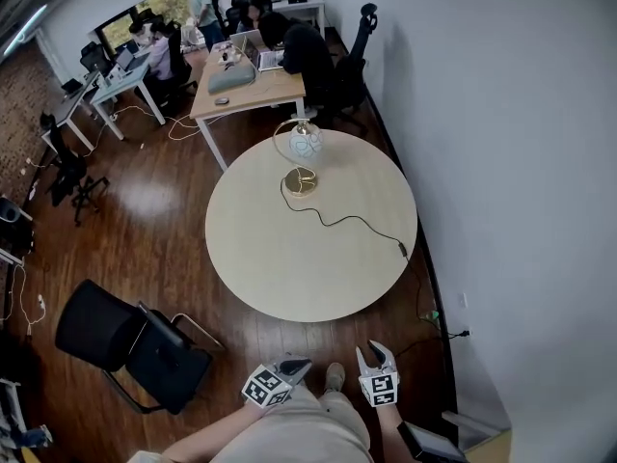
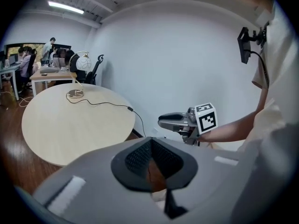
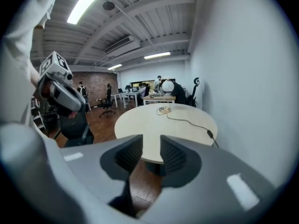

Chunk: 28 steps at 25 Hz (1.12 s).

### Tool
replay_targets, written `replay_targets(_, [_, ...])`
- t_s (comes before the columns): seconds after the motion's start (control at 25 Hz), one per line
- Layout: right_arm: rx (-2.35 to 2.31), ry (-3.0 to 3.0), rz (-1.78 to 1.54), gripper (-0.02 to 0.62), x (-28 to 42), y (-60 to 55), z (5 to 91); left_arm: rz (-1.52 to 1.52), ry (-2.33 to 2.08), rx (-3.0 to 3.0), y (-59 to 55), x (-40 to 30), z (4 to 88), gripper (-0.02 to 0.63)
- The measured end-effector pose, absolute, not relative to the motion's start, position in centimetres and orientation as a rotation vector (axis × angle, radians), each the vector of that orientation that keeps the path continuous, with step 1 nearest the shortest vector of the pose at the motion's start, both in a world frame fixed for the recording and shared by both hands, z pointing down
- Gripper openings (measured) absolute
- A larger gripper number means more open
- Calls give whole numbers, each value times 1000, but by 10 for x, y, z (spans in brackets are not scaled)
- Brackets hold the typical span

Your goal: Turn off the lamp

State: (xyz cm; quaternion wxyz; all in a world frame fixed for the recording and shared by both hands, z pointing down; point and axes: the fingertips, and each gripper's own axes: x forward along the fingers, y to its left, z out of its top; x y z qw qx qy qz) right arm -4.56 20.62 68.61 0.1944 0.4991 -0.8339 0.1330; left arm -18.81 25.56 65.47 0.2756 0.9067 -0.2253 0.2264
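The lamp [image 1: 305, 143] has a white globe shade in a gold ring and stands at the far side of the round pale table [image 1: 318, 268]. Its black cord runs across the top to an inline switch [image 1: 402, 250] near the right rim. Both grippers are short of the table's near edge, close to my body. My left gripper [image 1: 289, 367] has its fingertips touching, nothing between them [image 2: 150, 143]. My right gripper [image 1: 376, 355] stands open and empty [image 3: 151, 143]. The lamp [image 2: 83, 63] and switch [image 2: 130, 108] lie well ahead of both.
A black office chair [image 1: 135, 340] stands left of me beside the table. A white wall [image 1: 521, 162] runs close along the table's right side, with a socket [image 1: 453, 334] low on it. Desks [image 1: 246, 80] with several seated people are behind the lamp.
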Motion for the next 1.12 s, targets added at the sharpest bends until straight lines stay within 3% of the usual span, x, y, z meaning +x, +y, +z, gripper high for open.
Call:
replay_targets(0.48, [1670,-2326,453,127,-98,193,619,417,-578,2607,203,-267,589,-20])
replay_targets(0.88, [1646,-2150,416,127,-166,218,647,398,-619,2550,221,-368,606,-21])
replay_targets(1.12, [1654,-2158,362,129,-194,190,612,383,-644,2535,210,-403,607,-20])
